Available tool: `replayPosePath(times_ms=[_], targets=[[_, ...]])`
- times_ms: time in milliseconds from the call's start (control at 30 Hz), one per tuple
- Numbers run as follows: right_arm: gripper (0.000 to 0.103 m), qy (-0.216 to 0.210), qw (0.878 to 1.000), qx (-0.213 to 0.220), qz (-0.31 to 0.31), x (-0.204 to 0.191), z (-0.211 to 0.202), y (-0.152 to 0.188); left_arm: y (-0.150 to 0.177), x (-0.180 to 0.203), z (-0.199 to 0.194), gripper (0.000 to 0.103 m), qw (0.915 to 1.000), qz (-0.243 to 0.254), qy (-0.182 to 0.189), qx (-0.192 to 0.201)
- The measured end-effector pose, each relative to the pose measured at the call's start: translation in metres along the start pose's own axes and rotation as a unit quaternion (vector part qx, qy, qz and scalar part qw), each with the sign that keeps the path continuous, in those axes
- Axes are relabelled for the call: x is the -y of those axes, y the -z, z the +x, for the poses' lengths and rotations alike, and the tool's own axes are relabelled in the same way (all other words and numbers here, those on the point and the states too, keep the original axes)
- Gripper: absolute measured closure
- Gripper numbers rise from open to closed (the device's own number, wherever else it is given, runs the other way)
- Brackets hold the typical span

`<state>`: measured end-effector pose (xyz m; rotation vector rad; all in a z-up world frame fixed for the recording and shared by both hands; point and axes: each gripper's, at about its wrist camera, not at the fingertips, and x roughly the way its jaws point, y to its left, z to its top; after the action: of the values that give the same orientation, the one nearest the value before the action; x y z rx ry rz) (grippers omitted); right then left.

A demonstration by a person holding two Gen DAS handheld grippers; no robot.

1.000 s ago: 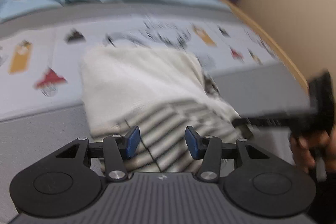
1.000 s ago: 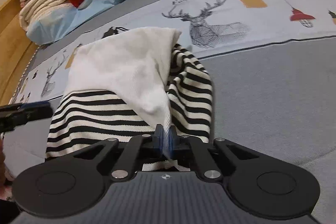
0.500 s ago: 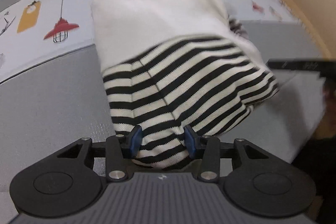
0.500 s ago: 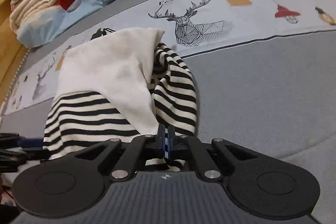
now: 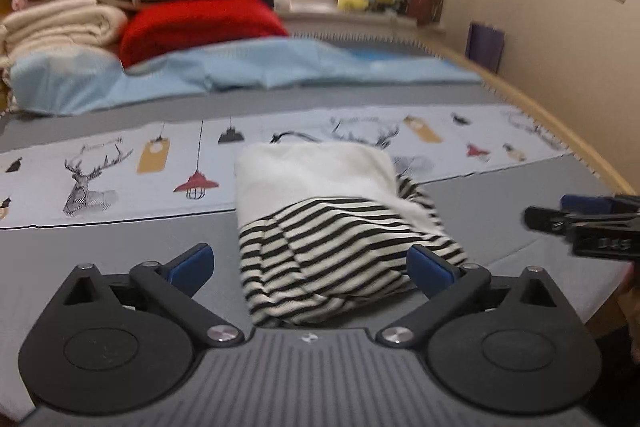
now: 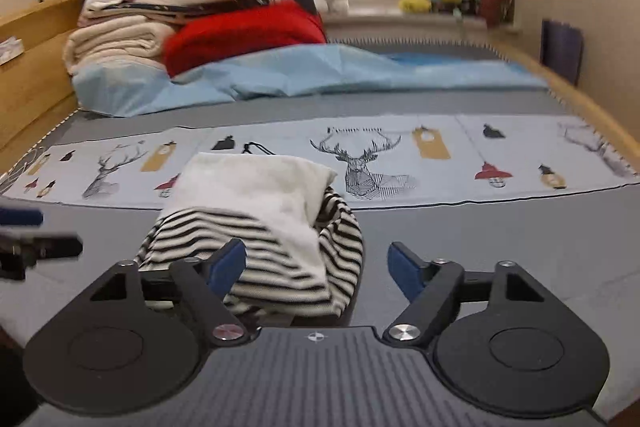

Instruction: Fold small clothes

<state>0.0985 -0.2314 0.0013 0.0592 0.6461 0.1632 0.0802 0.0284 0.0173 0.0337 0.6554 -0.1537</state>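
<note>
A small folded garment (image 5: pixel 320 179), white on top with black-and-white stripes below, lies loose on the grey bed cover (image 5: pixel 100 251). My left gripper (image 5: pixel 310 265) hovers at its near edge. Its jaws are opening wide and the blue pads stand clear of the cloth on either side. My right gripper (image 6: pixel 316 265) is also opening. The striped end of the garment (image 6: pixel 248 183) lies below and beyond its left pad, unpinched. Each gripper shows at the edge of the other view: the right gripper (image 5: pixel 588 223) and the left gripper (image 6: pixel 28 239).
A printed strip with deer and lamps (image 6: pixel 372 159) crosses the bed behind the garment. Further back lie a light-blue sheet (image 5: pixel 280 67), a red blanket (image 5: pixel 200 23) and stacked folded blankets (image 5: pixel 60 23). A wooden bed frame (image 5: pixel 580 155) and a wall close the right side.
Both grippers let go of the garment, opened wide and drew back and upward. The garment now rests folded on the bed, and more of the room shows.
</note>
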Motion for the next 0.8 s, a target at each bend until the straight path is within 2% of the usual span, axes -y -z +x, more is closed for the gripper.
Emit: replayPosePath(times_ms=[100,167,300,433,567,733,800], targets=[[0.021,0.005,1.0,0.018,0.009,-0.016,-0.022,0.01,0.022,0.014,-0.013,0.0,0.9996,0.003,-0.02,0.019],[0.019,0.014,0.999,0.029,0.005,-0.026,-0.031,0.019,0.03,0.016,-0.016,0.0,0.9995,-0.013,-0.029,0.01],[0.019,0.02,1.0,0.009,0.007,-0.038,-0.037,0.033,0.038,0.015,-0.016,0.0,0.9978,-0.038,-0.053,-0.013],[0.019,0.024,1.0,-0.007,-0.011,-0.046,-0.034,0.035,0.038,0.006,-0.01,0.0,0.9963,-0.066,-0.044,-0.035],[0.018,0.025,1.0,-0.009,-0.007,-0.049,-0.032,0.038,0.041,0.004,-0.007,0.0,0.9952,-0.074,-0.056,-0.033],[0.018,0.023,0.999,-0.029,0.002,-0.045,-0.019,0.045,0.041,0.007,-0.004,0.0,0.9948,-0.079,-0.053,-0.036],[0.018,0.015,1.0,-0.024,0.003,-0.047,-0.019,0.044,0.041,0.009,-0.001,0.0,0.9949,-0.078,-0.051,-0.039]])
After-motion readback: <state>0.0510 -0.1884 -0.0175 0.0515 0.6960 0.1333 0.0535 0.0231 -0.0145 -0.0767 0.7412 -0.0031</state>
